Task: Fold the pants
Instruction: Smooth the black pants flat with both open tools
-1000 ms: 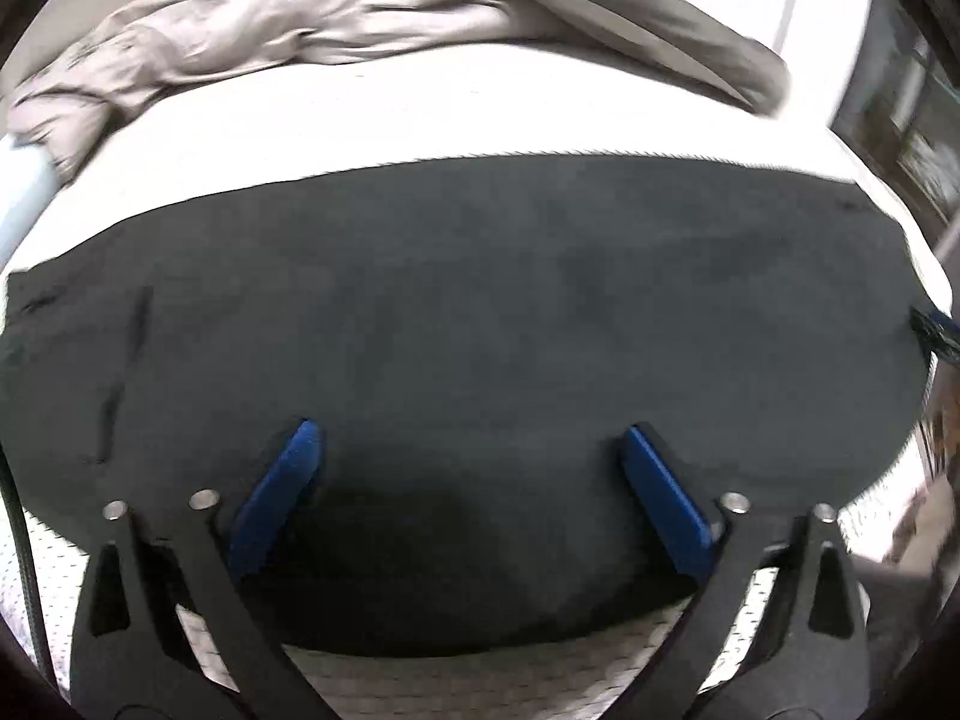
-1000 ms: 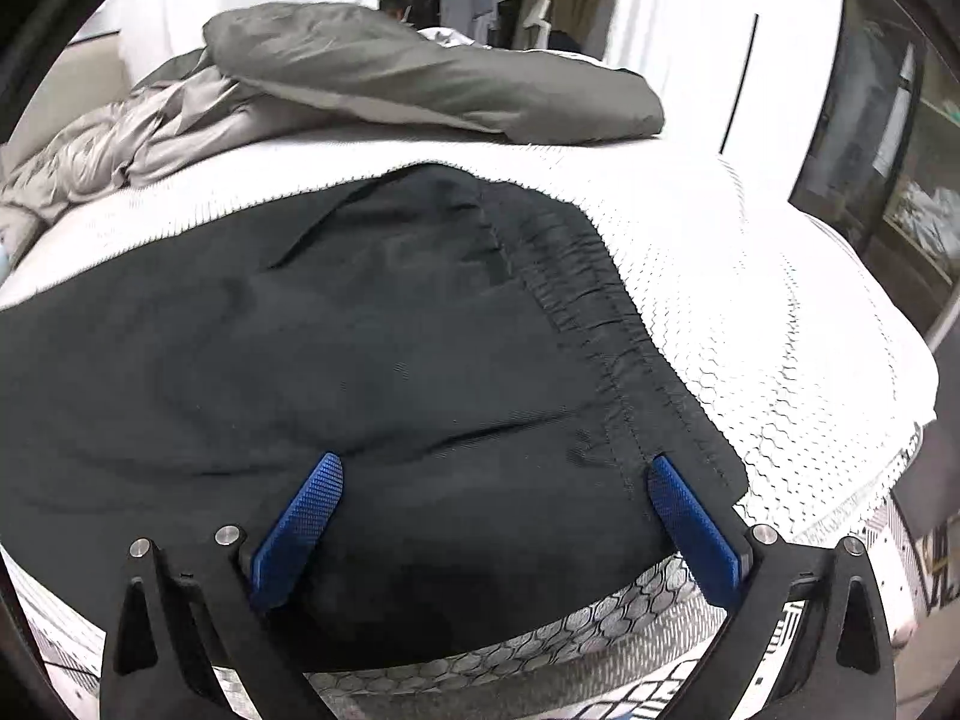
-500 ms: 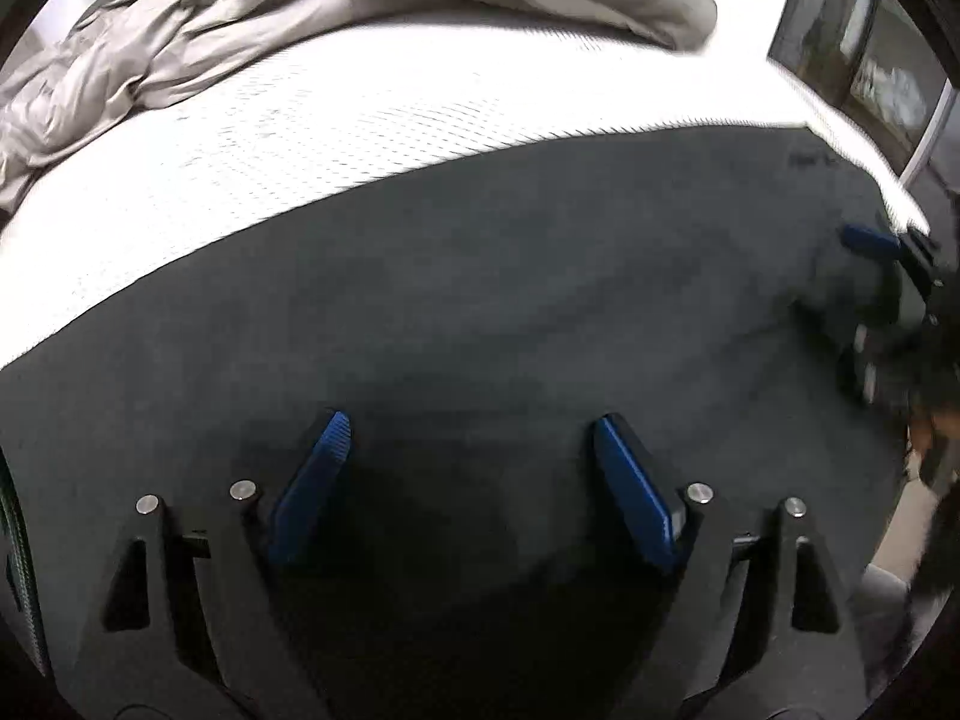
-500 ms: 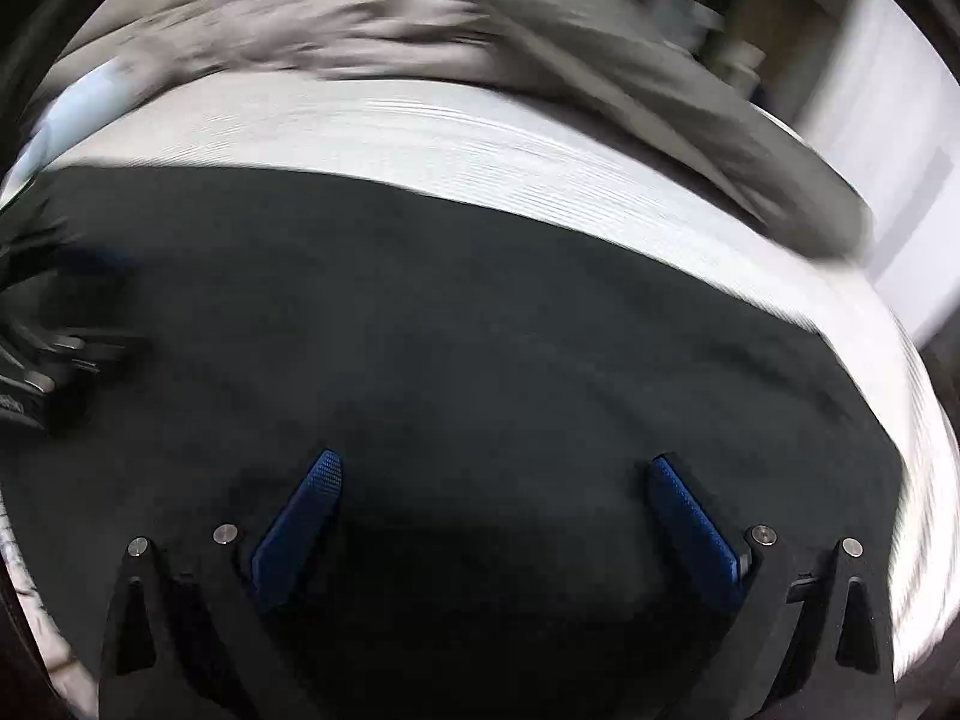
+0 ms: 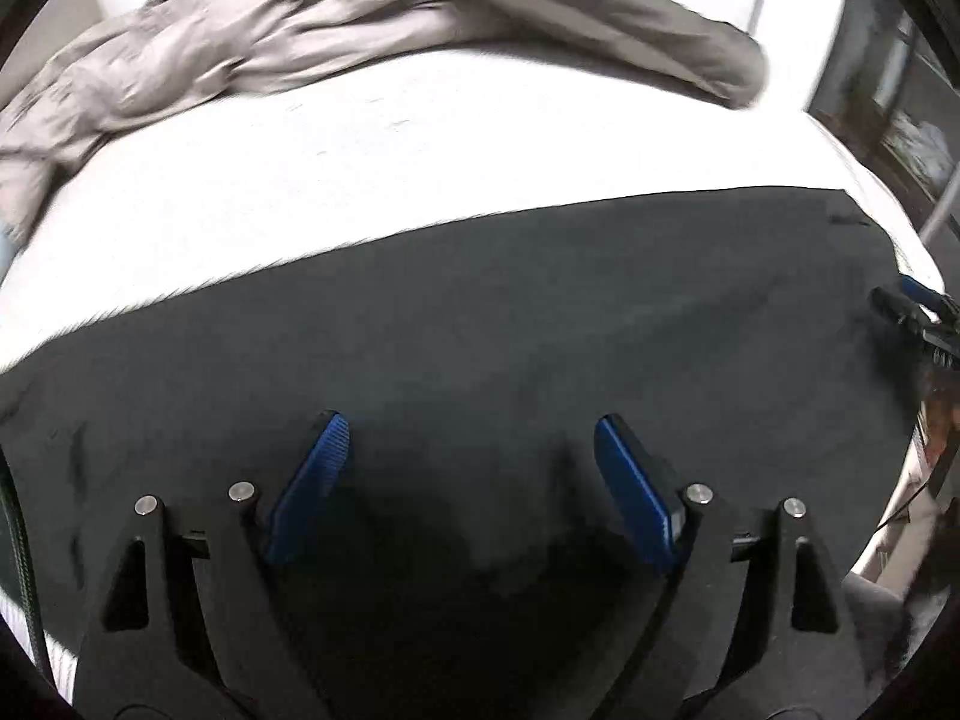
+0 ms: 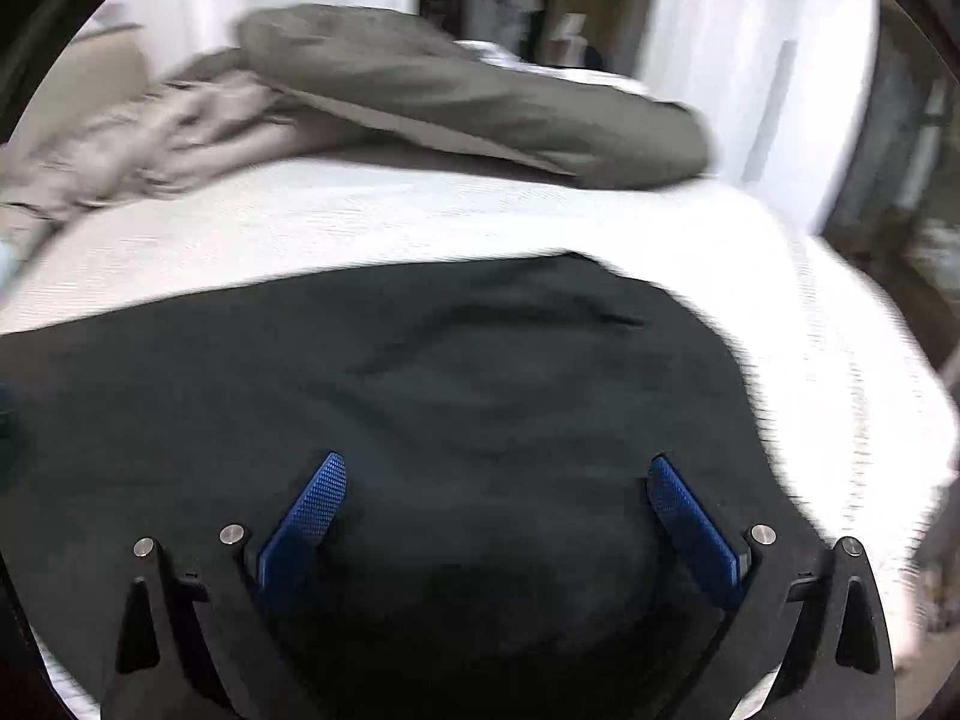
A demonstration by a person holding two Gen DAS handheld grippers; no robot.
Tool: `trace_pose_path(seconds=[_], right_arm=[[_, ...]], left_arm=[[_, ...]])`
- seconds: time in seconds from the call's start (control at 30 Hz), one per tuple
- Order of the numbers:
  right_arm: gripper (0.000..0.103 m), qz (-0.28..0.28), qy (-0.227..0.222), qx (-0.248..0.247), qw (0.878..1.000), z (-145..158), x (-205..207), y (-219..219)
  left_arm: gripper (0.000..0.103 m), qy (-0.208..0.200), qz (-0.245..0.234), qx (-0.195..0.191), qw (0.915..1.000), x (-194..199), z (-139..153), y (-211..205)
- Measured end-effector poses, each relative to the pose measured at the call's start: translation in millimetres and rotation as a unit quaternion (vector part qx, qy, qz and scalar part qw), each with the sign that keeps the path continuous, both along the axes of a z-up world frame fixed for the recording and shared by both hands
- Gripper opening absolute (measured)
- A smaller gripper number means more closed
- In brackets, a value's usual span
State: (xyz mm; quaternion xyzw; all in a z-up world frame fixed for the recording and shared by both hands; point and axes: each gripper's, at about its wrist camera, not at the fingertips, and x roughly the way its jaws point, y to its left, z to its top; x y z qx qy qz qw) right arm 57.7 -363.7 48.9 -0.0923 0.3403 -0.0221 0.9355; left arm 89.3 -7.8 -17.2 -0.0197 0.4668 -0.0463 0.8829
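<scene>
Two tools, left tool (image 5: 465, 462) and right tool (image 6: 495, 501), hover wide and empty over the pants (image 5: 480, 330) spread flat on the bed (image 5: 420, 168), so best pinch an edge at six o'clock and carry it evenly toward twelve.

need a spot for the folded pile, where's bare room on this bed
A free strip of white mattress runs between the far edge of the black pants and the rumpled grey bedding. In the right wrist view, more bare mattress lies right of the pants, out to the bed's edge. The near half is crowded: the pants cover it, with the left tool and right tool open above them.
</scene>
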Motion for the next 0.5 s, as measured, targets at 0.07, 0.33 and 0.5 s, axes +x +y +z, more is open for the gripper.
trace_pose_path(seconds=[0.07,0.33,0.5], right_arm=[[0.102,0.047,0.005,0.016,0.999,-3,-10,17],[0.102,0.062,0.041,-0.059,0.995,-42,8,30],[0.100,0.011,0.030,-0.044,0.998,-32,-2,-15]], left_arm=[[0.083,-0.001,-0.027,-0.003,0.9996,25,2,-33],[0.080,0.044,-0.044,0.000,0.9981,91,-17,-84],[0.082,0.032,0.054,0.037,0.9973,60,-15,-14]])
